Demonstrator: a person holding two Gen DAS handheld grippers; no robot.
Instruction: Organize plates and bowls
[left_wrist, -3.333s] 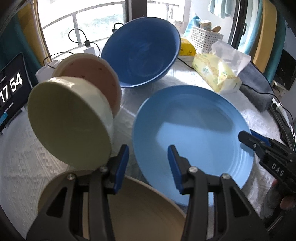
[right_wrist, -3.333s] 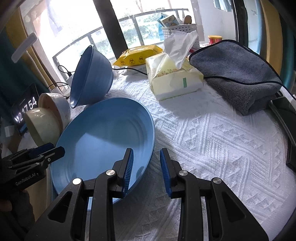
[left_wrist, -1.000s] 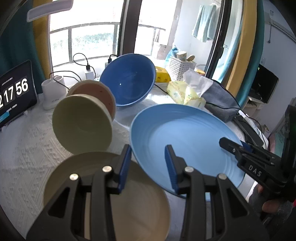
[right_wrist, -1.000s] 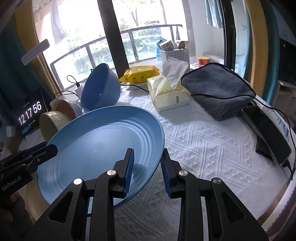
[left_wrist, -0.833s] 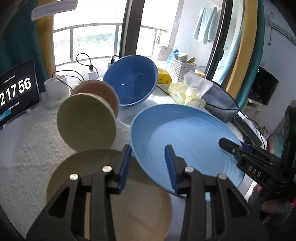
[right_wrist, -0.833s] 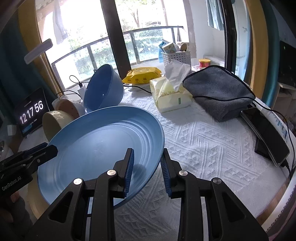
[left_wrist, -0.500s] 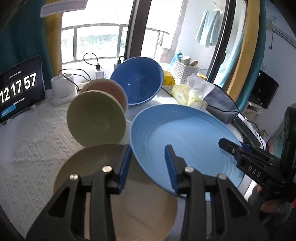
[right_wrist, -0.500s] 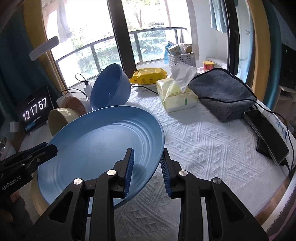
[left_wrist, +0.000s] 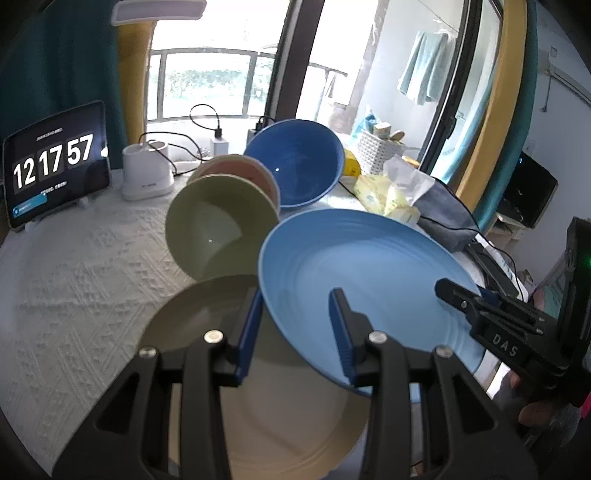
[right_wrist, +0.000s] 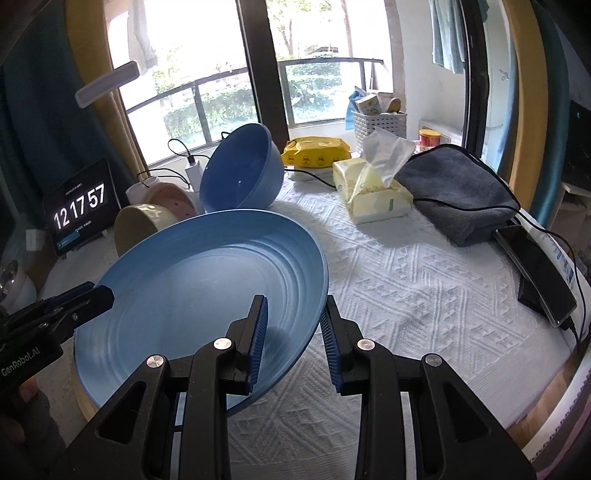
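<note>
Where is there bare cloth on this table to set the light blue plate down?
Widest free patch: white cloth between the light blue plate, tissue pack, grey towel and phone. Second: cloth between the clock tablet and green bowl. Crowded by the window: dark blue bowl, pink bowl, basket.

The right gripper (right_wrist: 291, 326) has its fingers (right_wrist: 257, 328) clamped on the light blue plate's (right_wrist: 192, 280) rim.

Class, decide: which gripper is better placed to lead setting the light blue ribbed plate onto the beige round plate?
Left, probably. The left gripper clamps the light blue ribbed plate directly above the beige round plate; the right gripper holds the opposite rim over white tablecloth.
</note>
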